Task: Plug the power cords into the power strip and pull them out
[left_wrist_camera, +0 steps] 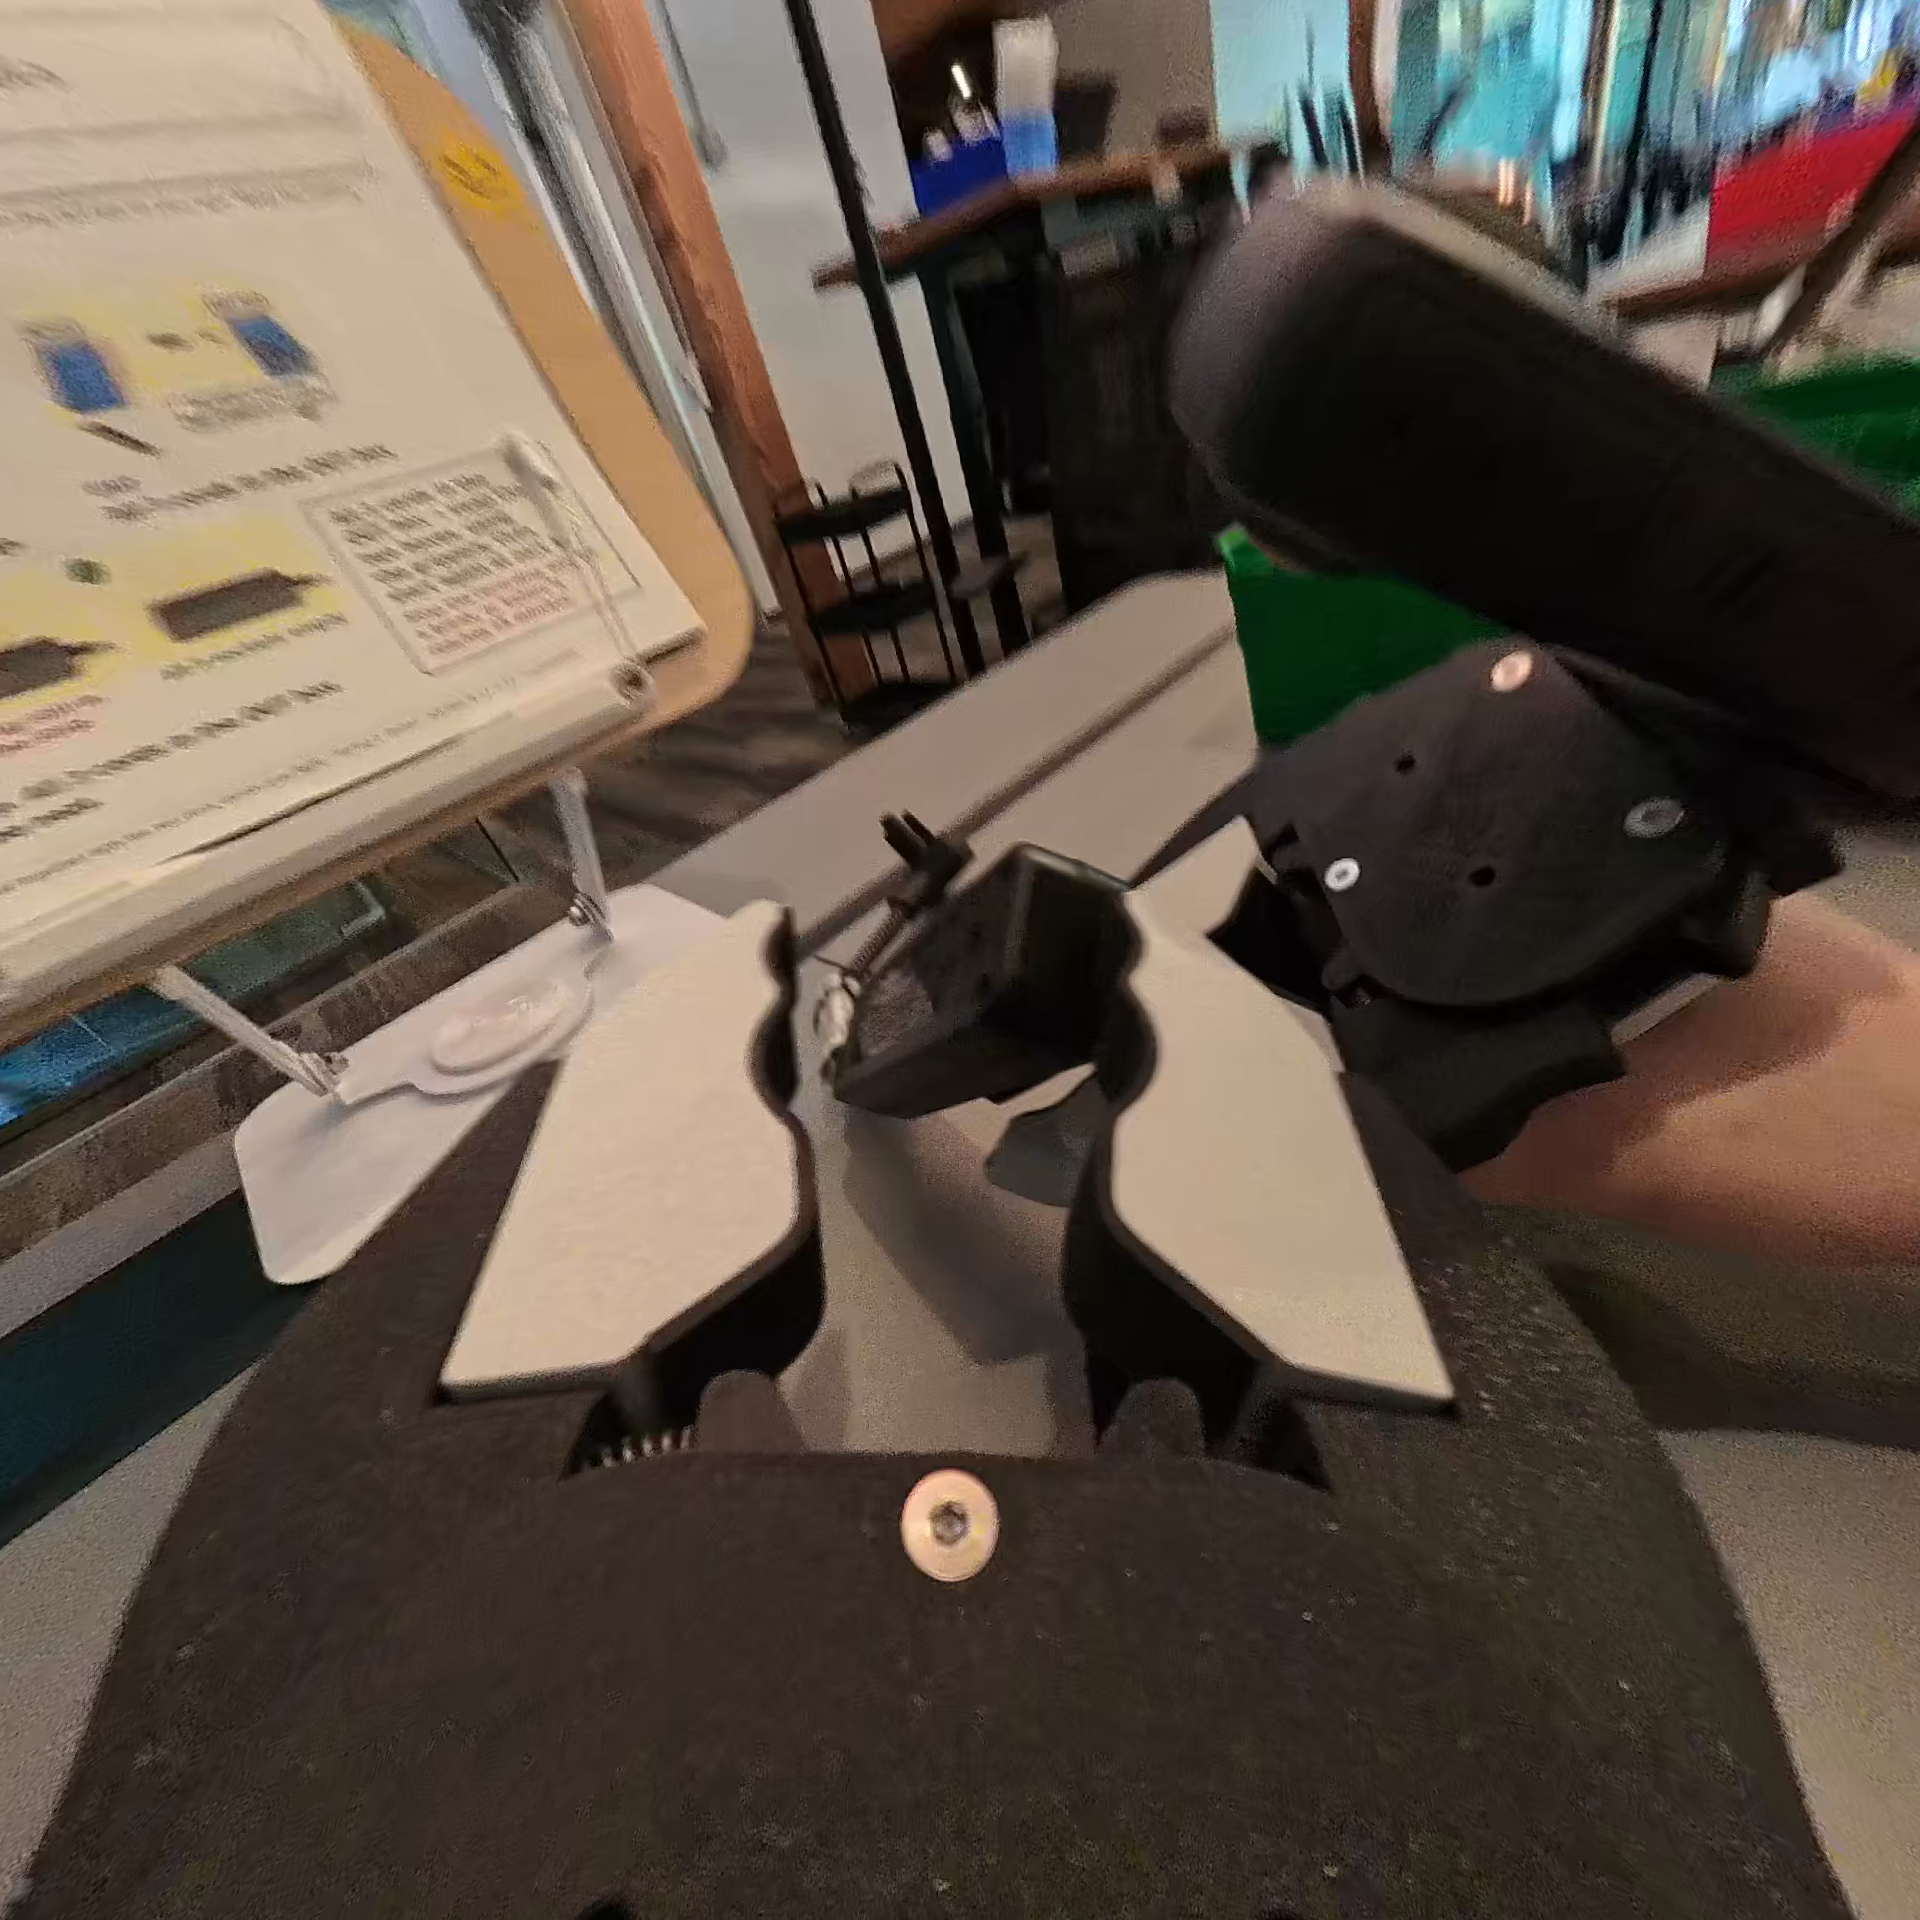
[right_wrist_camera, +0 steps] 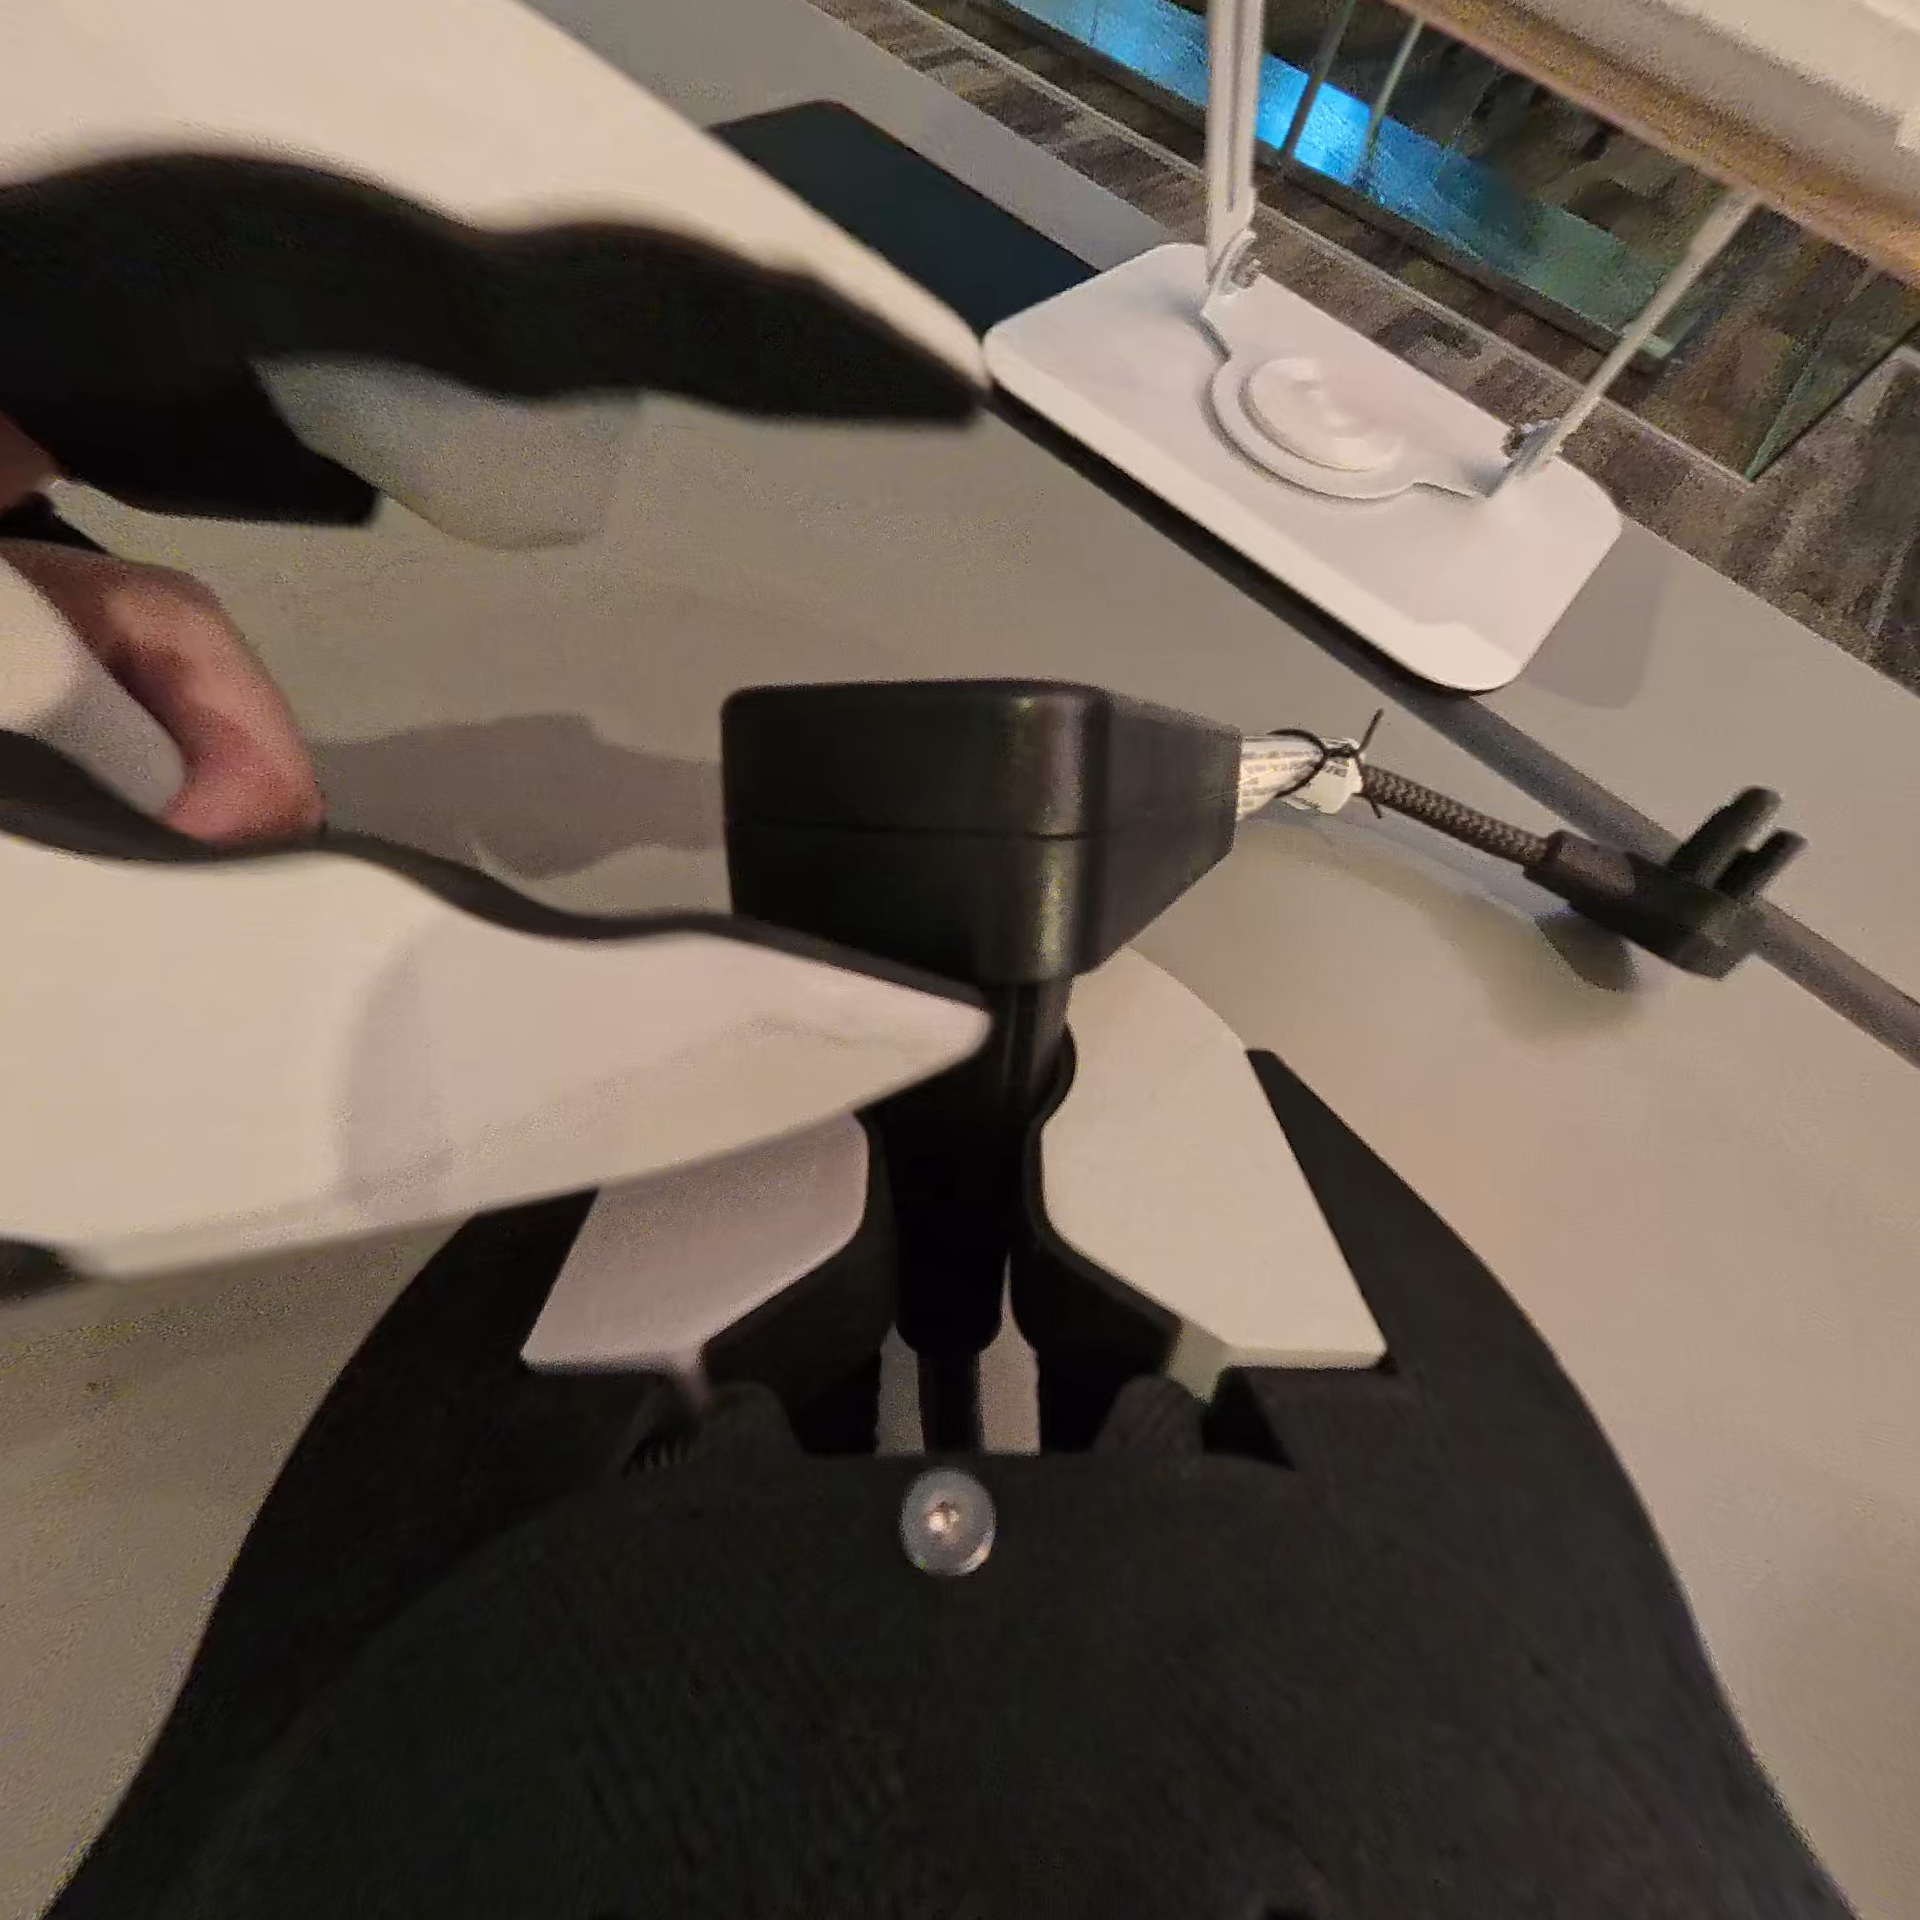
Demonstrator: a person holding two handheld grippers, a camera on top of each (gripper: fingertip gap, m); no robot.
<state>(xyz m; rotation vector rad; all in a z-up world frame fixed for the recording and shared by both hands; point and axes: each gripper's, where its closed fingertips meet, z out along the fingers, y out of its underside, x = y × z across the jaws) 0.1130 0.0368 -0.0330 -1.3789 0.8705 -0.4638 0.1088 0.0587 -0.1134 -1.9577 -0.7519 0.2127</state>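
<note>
Grey desk (right_wrist_camera: 1558, 1195) carries a white stand (right_wrist_camera: 1351, 499); right tool (right_wrist_camera: 1023, 1049) clamps the black adapter's cord (right_wrist_camera: 1023, 1023), left tool (left_wrist_camera: 951, 997) gapes wide around the adapter (left_wrist_camera: 997, 977).

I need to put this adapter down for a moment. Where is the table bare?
The table is bare on the right, between the braided cable and the right tongs. A narrower strip lies between the white stand base and the adapter. The left is crowded, where the open left tongs flank the adapter.
</note>
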